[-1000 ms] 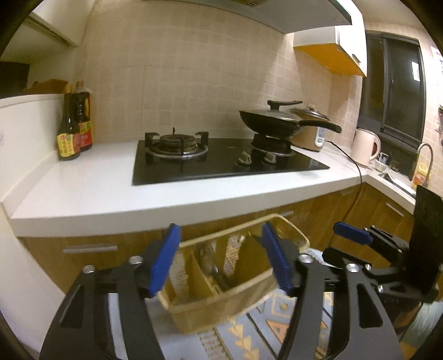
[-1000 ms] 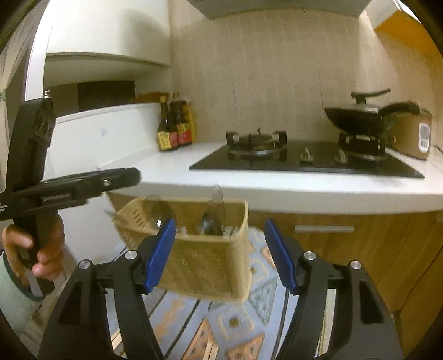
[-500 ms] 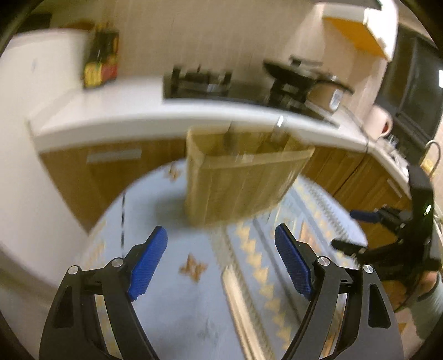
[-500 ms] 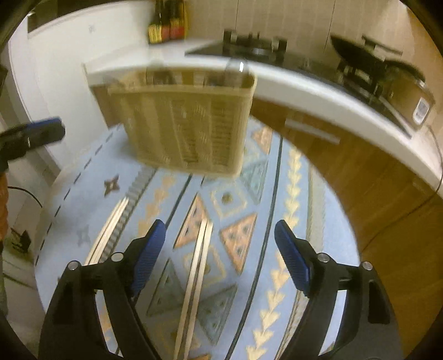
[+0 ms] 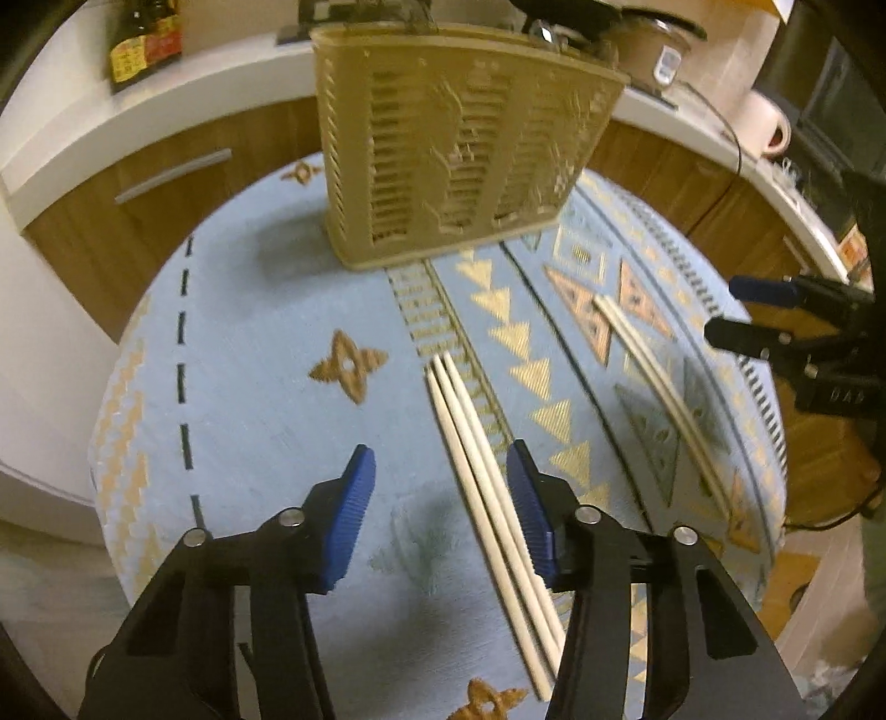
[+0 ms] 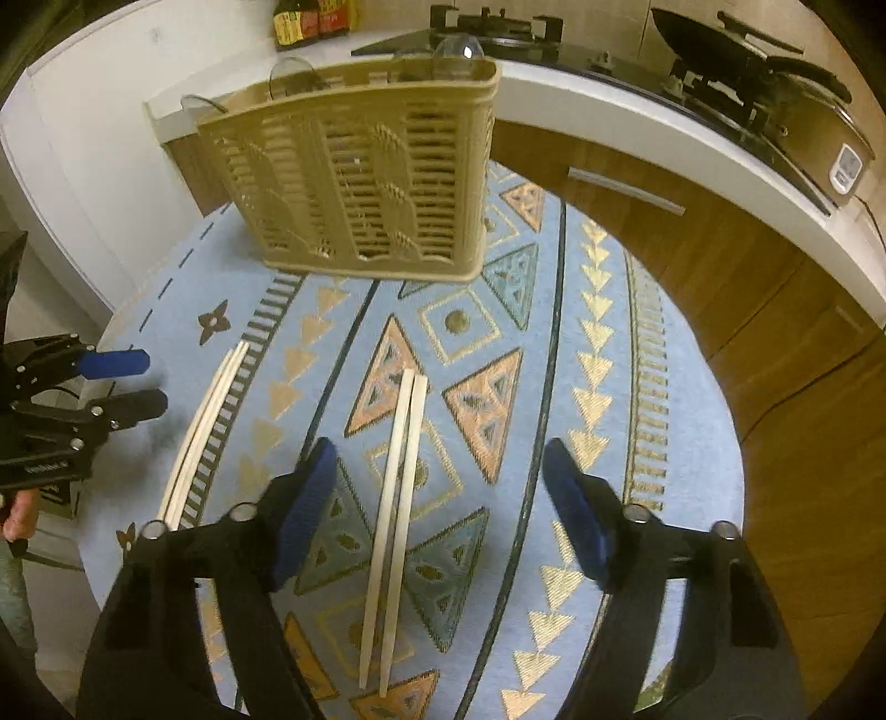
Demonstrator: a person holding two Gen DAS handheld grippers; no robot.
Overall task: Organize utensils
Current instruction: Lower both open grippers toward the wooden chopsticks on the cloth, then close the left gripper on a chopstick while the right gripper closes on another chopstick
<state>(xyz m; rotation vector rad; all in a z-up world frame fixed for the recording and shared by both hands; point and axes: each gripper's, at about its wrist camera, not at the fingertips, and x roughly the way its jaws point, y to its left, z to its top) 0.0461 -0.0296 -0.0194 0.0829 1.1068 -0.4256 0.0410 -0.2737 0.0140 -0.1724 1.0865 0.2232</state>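
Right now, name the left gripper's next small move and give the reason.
Probably lower the left gripper and shift it slightly right to straddle the left chopstick pair lying flat on the tablecloth. Its jaws are closing on nothing, and the pair hugs the right finger. The basket stands beyond.

A blue patterned cloth (image 6: 609, 310) fills the frame's middle. Along the top run a white counter (image 6: 637, 133) over wooden cabinets (image 6: 720, 266), with bottles (image 6: 313, 19) upper left, a hob (image 6: 498, 27) top centre, a pan (image 6: 736, 47) upper right.
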